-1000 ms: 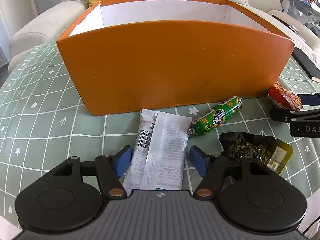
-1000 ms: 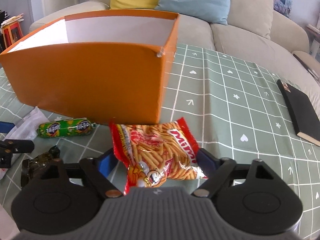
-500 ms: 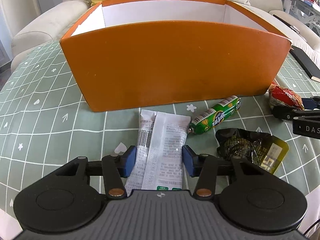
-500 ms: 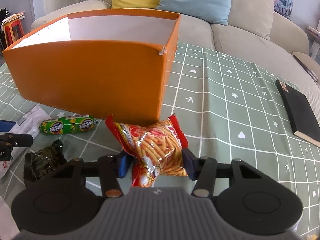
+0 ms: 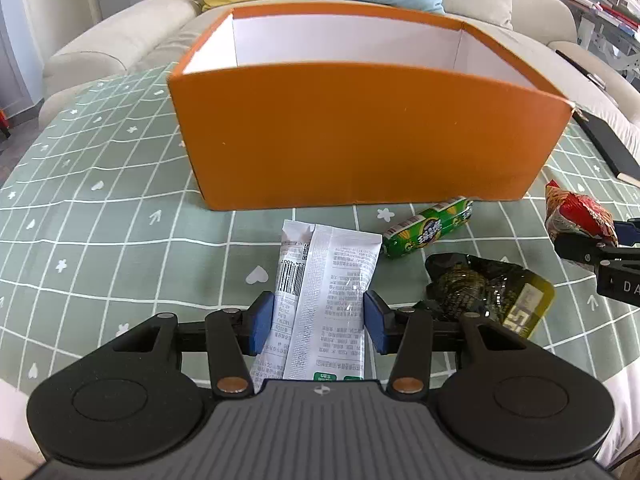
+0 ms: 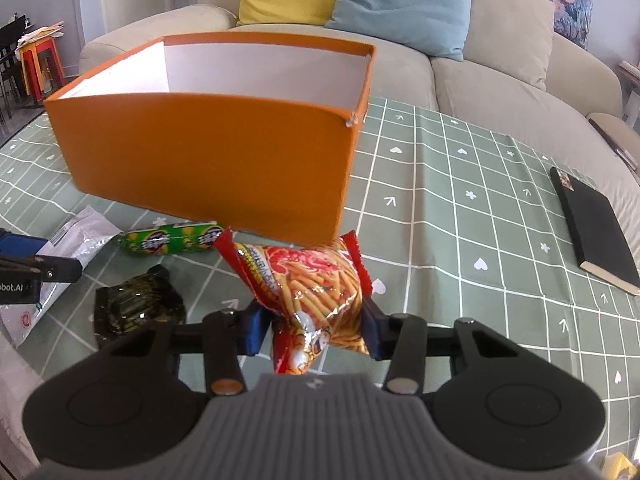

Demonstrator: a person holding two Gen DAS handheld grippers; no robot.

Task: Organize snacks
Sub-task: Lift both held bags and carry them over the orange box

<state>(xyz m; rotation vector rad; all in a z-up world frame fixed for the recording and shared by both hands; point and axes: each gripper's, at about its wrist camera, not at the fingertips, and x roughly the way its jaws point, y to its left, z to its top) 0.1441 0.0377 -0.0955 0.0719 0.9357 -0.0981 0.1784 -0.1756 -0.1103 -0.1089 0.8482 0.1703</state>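
Observation:
My left gripper [image 5: 319,320] is shut on the near half of a white snack packet [image 5: 328,272], which points toward the open orange box [image 5: 360,140]. In the right wrist view my right gripper [image 6: 314,328] pinches a red bag of snack sticks [image 6: 316,280]. Its jaws are still closing, and the bag crumples between the blue pads, lifted above the cloth in front of the box's right corner [image 6: 344,184]. A green sausage stick [image 5: 428,232] and a dark green packet [image 5: 480,296] lie on the cloth between the two grippers.
The box [image 6: 208,152] shows white inner walls; its floor is hidden. A black notebook [image 6: 596,224] lies on the green checked tablecloth [image 6: 460,200] at the right. A beige sofa [image 6: 500,76] with yellow and blue cushions stands behind the table.
Both grippers closed from wide open onto their packets. The red bag got squeezed and rose off the cloth. Both views pulled back and up from the box.

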